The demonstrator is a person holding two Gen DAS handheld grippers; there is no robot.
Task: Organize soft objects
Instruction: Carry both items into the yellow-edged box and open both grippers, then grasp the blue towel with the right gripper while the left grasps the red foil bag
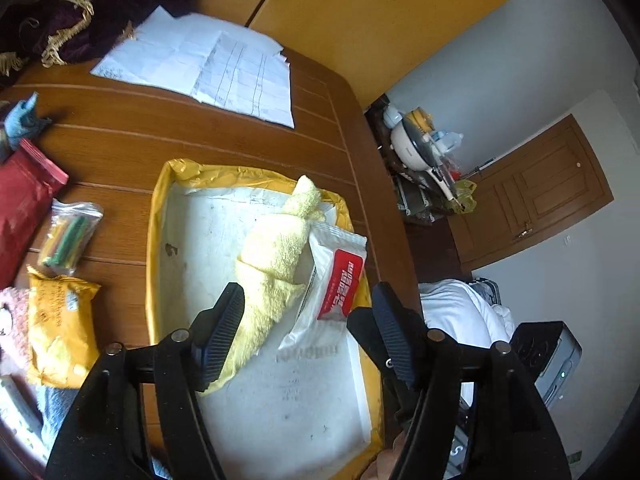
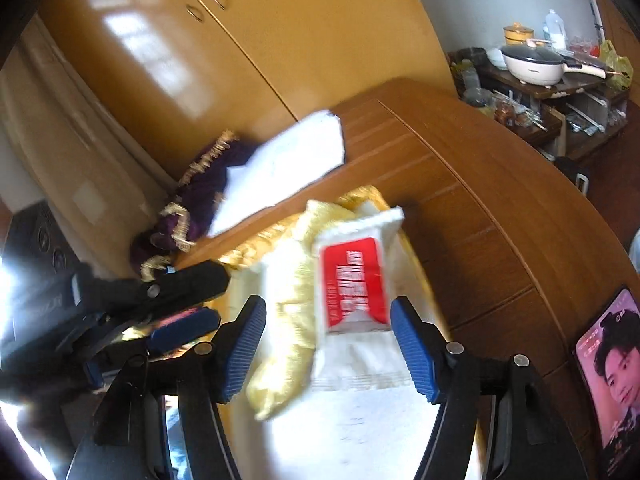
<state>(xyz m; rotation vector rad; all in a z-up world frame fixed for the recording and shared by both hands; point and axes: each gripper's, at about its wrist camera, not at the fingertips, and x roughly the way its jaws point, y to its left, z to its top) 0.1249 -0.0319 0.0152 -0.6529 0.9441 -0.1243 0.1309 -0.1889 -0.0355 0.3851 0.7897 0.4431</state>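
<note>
A shallow tray [image 1: 158, 208] lined with yellow plastic and white paper lies on the wooden table. In it lie a rolled yellow towel [image 1: 276, 252] and, beside it on the right, a white tissue pack with a red label [image 1: 340, 280]. My left gripper [image 1: 308, 332] hovers open above the tray's near part, its fingers astride the towel's lower end and the pack. In the right wrist view my right gripper [image 2: 330, 344] is open, with the tissue pack [image 2: 356, 284] and towel [image 2: 288, 320] just ahead between its fingers. The left gripper's [image 2: 176, 300] black and blue fingers show at the left.
Left of the tray lie a yellow pack [image 1: 60, 332], a clear bag of coloured sticks [image 1: 70, 236], a red pouch [image 1: 20, 208], a blue cloth [image 1: 24, 120] and a pink cloth [image 1: 12, 320]. White papers [image 1: 208, 64] and a dark purple fringed cloth [image 1: 100, 8] lie further back. A phone [image 2: 612, 376] lies at the right.
</note>
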